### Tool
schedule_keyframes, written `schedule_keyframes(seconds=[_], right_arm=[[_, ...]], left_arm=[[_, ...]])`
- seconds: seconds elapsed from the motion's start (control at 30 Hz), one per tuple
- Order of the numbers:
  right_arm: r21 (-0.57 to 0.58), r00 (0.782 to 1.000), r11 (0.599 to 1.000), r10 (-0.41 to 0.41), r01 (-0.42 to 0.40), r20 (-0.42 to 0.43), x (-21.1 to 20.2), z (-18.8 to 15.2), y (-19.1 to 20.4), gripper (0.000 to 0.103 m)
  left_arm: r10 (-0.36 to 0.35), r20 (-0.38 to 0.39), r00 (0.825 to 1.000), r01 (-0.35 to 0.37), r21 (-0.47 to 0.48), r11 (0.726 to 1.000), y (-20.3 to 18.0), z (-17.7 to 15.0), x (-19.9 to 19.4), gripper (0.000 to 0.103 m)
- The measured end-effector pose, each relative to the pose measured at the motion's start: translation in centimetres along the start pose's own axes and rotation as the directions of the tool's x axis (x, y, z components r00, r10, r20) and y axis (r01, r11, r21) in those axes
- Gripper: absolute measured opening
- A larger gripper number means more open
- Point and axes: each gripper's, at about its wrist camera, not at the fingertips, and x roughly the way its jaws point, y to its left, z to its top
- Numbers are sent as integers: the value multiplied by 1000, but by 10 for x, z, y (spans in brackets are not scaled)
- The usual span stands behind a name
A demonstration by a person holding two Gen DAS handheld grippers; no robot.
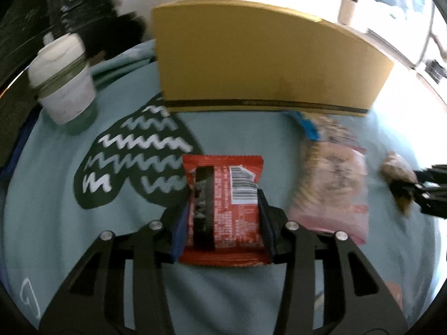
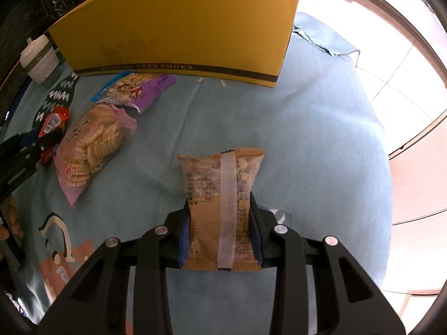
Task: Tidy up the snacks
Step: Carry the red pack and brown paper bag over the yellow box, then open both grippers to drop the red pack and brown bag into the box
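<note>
The yellow shoe box (image 2: 178,28) stands at the back of the cloth-covered desk (image 2: 307,139). Left hand-held gripper (image 1: 225,209) pinches the red snack packet (image 1: 223,209), right hand-held gripper (image 2: 220,217) the tan biscuit packet (image 2: 220,209). Best lift both squarely, then carry them over the box rim.

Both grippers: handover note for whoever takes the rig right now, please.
Left gripper: shut on the red snack packet, above the blue cloth.
Right gripper: shut on the tan biscuit packet.
On the cloth: pink cracker bag and purple snack bag, in front of the yellow shoe box; lidded cup at the box's left.
Done: two packets gripped. Left: place them, presumably in the box, then the two bags. Box interior not visible.
</note>
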Motion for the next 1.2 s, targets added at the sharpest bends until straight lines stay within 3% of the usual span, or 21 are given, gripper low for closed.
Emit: schedule_keyframes(seconds=[0.2, 0.33, 0.6, 0.73, 0.87, 1.2], right_arm=[[11, 996, 998, 63, -64, 60, -25, -6, -6, 35], [3, 986, 995, 101, -102, 133, -58, 0, -10, 35], [-35, 930, 990, 138, -133, 340, -150, 63, -19, 35], [-71, 905, 990, 140, -122, 403, -183, 105, -13, 35], [-80, 891, 988, 152, -130, 428, -199, 135, -9, 35], [-82, 898, 991, 130, -106, 421, -189, 179, -1, 35]], left_arm=[[-36, 106, 994, 41, -45, 998, -1, 14, -33, 44], [-47, 208, 977, 61, -62, 996, -4, 36, -60, 44], [-75, 338, 938, 92, -33, 995, -19, 99, -104, 44], [-78, 371, 926, 79, 12, 997, -32, 133, -118, 44], [-74, 372, 925, 68, 31, 997, -36, 161, -123, 44], [-37, 382, 923, 31, 22, 999, -31, 212, -113, 44]])
